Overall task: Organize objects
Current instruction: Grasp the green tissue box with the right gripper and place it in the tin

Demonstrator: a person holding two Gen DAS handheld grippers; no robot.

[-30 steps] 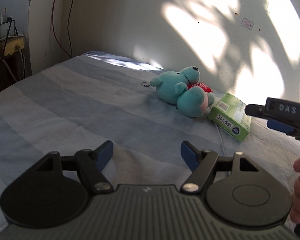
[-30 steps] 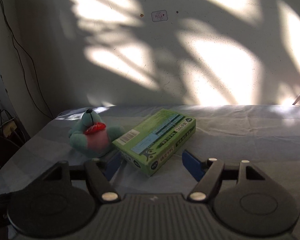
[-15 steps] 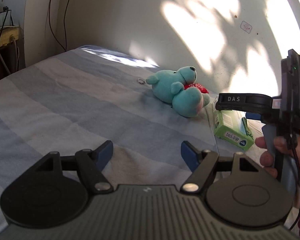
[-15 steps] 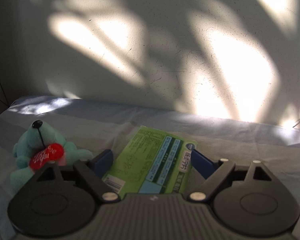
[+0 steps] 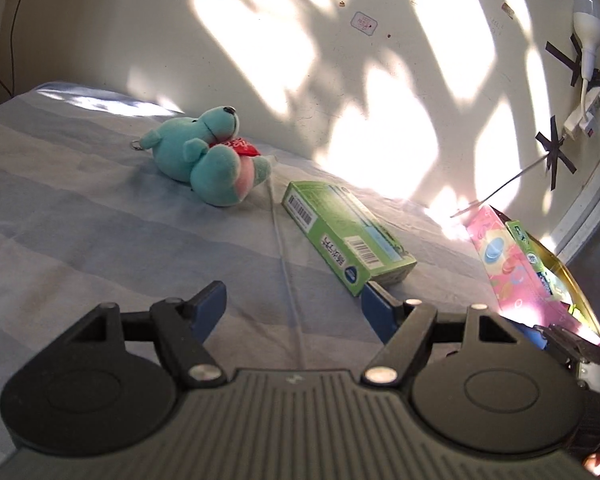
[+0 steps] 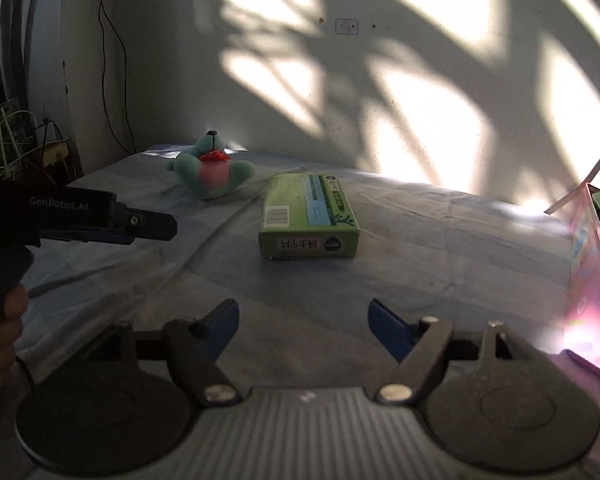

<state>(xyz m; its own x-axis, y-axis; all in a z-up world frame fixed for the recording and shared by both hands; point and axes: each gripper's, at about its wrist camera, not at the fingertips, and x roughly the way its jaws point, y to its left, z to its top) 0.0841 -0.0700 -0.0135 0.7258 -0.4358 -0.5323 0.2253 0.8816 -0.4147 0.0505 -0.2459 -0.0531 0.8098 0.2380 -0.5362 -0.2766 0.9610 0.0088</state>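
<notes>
Right wrist view: the green box [image 6: 309, 216] lies flat on the bed [image 6: 440, 248], mid-frame, untouched. Both the right hand-held gripper [image 6: 302, 320] and left hand-held gripper [image 5: 292, 308] are spread wide, holding nothing. Next, I think, reach forward and pinch the box.

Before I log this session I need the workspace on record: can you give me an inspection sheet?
Surface: blue striped bedsheet, wrinkled, partly sunlit.
Job's things: flat green cardboard box lying flat; teal plush bear with red heart lying beyond it, apart from it.
Clutter: pink patterned box at the bed's right edge, another green box behind it.
Grippers: left gripper open, empty; right gripper open, empty, facing the green box.
Cables: thin dark wire running down the wall; tangled white cords far left.
Surroundings: cream wall; taped white bulb.
</notes>
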